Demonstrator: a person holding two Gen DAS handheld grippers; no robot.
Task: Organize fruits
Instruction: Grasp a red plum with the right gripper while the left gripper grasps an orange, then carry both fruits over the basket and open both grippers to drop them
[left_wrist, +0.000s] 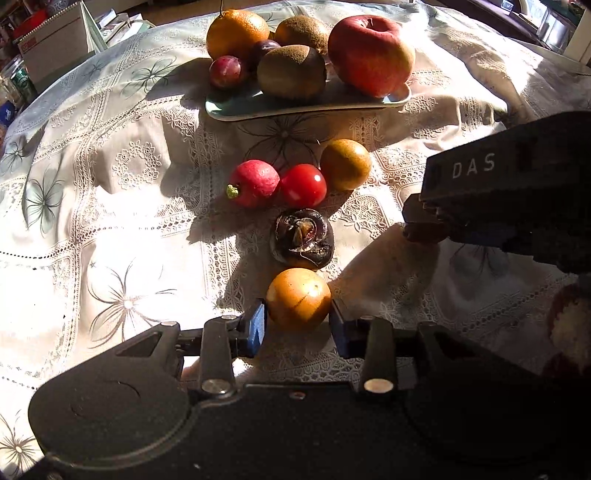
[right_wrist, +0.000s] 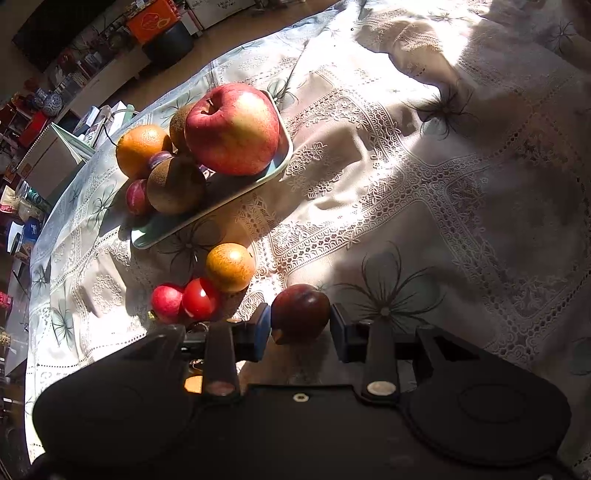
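A pale green plate (left_wrist: 236, 110) at the back holds an orange (left_wrist: 236, 31), two kiwis (left_wrist: 291, 72), a big red apple (left_wrist: 369, 55) and small plums (left_wrist: 226, 72). My left gripper (left_wrist: 298, 325) is shut on a round orange-brown fruit (left_wrist: 298, 297) near the cloth's front. Beyond it lie a dark shrivelled fruit (left_wrist: 302, 240), a red tomato (left_wrist: 303, 185), a pink-red fruit (left_wrist: 253, 183) and another orange-brown fruit (left_wrist: 345, 164). My right gripper (right_wrist: 299, 328) is shut on a dark red fruit (right_wrist: 300, 312); it also shows at the right of the left wrist view, right gripper (left_wrist: 421, 232).
A lace tablecloth (right_wrist: 424, 184) with flower prints covers the table, wrinkled and in strong sunlight. Boxes and clutter (left_wrist: 55, 40) stand past the far left edge. The plate (right_wrist: 207, 218) has bare room at its near end.
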